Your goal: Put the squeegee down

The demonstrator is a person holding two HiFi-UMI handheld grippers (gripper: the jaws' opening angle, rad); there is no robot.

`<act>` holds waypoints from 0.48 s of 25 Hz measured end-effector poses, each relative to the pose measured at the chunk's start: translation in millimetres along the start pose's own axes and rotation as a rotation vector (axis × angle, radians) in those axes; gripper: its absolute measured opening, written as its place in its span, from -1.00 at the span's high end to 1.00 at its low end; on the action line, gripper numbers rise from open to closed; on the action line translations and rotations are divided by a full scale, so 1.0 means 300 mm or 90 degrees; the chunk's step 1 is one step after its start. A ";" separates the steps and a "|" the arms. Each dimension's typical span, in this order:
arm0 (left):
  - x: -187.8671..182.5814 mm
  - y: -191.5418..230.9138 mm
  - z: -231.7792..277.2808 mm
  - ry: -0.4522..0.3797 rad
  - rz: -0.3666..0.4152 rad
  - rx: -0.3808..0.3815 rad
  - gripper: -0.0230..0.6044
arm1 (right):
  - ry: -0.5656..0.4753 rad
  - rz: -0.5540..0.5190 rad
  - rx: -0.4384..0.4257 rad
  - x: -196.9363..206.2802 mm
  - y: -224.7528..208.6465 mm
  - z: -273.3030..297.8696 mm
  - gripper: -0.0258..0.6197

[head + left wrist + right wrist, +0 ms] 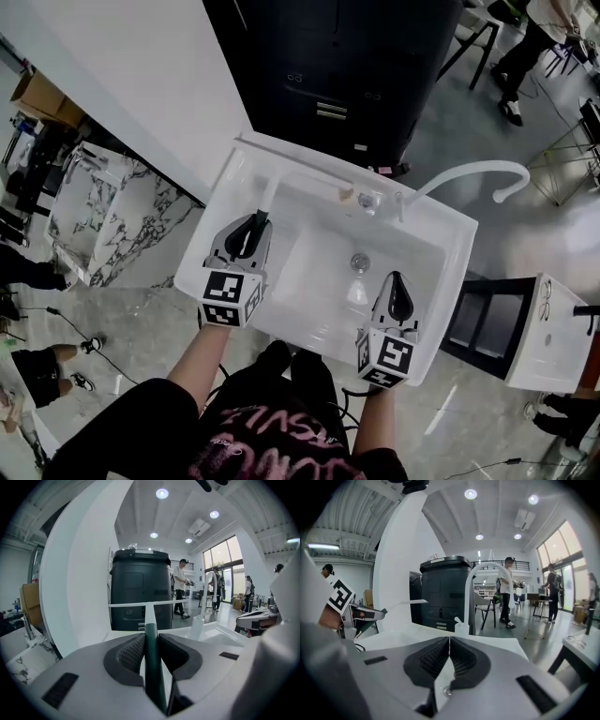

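Squeegee is in the left gripper: its dark green handle runs up between the two ribbed pads, which are clamped on it from both sides. The white neck leads forward to the white blade bar, seen crosswise ahead of the jaws in the left gripper view. In the head view the squeegee sits over the left part of the white sink, with the blade end out by the sink's back rim. Can't tell whether the blade touches the rim. Not put down yet.

Left gripper is angled forward and a bit down, with its marker cube nearest the person.

Right gripper has its jaws closed pad to pad, nothing between them. In the head view the right gripper hangs over the right front of the basin, apart from the squeegee, just right of the drain.

A white curved faucet arches off the back right corner of the sink. A dark cabinet stands right behind the sink. A marble-pattern counter is off to the left. A smaller white unit sits at the right, and a few people are standing in the background.
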State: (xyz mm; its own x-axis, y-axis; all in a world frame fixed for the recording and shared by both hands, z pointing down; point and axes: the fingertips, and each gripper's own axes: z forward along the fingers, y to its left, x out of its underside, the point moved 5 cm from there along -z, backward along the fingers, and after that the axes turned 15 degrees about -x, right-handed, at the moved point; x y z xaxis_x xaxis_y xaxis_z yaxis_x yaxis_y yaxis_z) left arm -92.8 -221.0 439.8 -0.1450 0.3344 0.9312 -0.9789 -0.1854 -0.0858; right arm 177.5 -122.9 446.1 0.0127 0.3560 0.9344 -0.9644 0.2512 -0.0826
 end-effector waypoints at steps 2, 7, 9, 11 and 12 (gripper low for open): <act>0.019 -0.001 0.015 0.012 0.000 -0.001 0.62 | 0.006 0.004 -0.002 0.010 -0.002 0.014 0.86; 0.062 -0.013 0.062 0.034 0.010 -0.002 0.62 | 0.020 0.009 -0.010 0.043 -0.012 0.050 0.85; 0.076 -0.015 0.081 0.040 0.010 -0.003 0.62 | 0.025 0.012 -0.010 0.057 -0.019 0.062 0.86; 0.088 -0.016 0.103 0.045 0.007 -0.004 0.62 | 0.030 0.016 -0.008 0.072 -0.028 0.079 0.86; 0.095 -0.017 0.113 0.048 0.007 -0.004 0.62 | 0.031 0.019 -0.007 0.079 -0.033 0.086 0.86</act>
State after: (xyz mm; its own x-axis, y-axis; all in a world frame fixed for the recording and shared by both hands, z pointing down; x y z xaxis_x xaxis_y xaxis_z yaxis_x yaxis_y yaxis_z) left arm -87.0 -242.0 478.8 -0.1661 0.4016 0.9006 -0.9781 -0.1836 -0.0985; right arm 180.4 -140.2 478.1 -0.0025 0.4069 0.9134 -0.9616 0.2498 -0.1140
